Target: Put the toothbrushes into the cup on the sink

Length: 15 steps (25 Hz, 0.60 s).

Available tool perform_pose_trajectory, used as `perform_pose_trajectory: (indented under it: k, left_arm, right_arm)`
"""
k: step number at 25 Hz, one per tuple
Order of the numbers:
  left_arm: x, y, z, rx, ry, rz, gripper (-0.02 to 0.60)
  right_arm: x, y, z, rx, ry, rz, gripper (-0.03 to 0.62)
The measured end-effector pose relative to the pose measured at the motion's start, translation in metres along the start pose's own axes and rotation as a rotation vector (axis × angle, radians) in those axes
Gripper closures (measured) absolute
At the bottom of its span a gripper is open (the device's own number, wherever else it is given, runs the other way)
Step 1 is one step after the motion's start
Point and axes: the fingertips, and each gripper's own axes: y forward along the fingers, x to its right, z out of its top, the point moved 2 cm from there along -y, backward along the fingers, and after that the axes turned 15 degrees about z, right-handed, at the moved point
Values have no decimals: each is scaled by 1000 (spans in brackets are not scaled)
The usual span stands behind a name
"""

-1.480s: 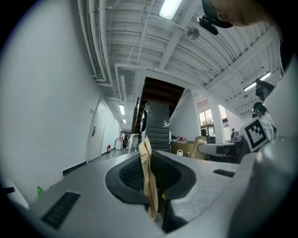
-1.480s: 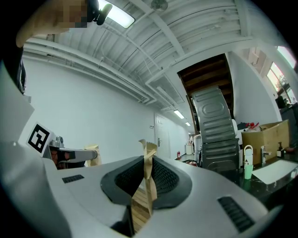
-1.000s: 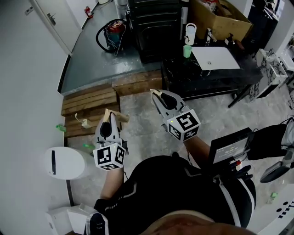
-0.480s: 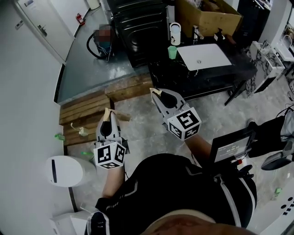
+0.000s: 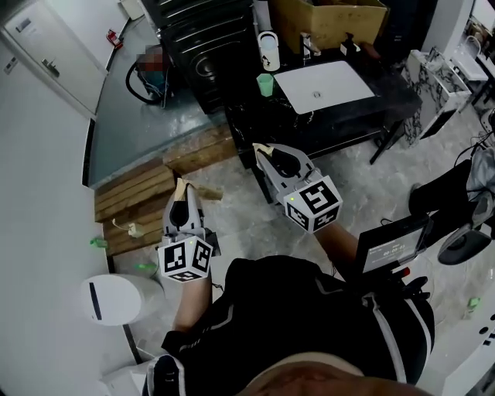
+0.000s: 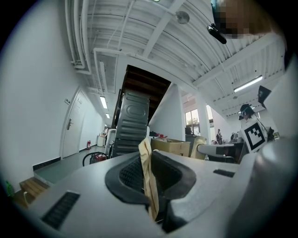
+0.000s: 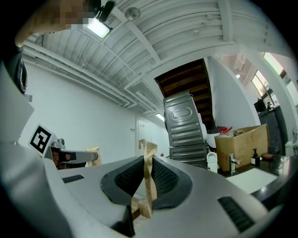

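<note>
The left claw [image 5: 182, 188] and right claw [image 5: 264, 150] are pale grey with black pads. Their cubes [image 5: 186, 259] are white with black square markers. The left toothbrush [image 6: 150, 183] and right toothbrush [image 7: 149, 183] are wrapped in tan paper. The cup [image 5: 265, 84] is light green. The white sink [image 5: 324, 85] sits in a black desk [image 5: 352, 116].

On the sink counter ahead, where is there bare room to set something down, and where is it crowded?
Bare black counter runs along the near edge in front of the white basin, and at the basin's right end. The left end holds the green cup and a white jug; behind the basin the faucet and cardboard box crowd it.
</note>
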Motion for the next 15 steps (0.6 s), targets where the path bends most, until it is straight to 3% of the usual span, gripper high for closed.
perform_pose_trajectory:
  k: [15]
  left_arm:
    - [40,114,2,37,-38,-212,538]
  right_arm:
    - [76,8,-2,-26,-28,-184,537]
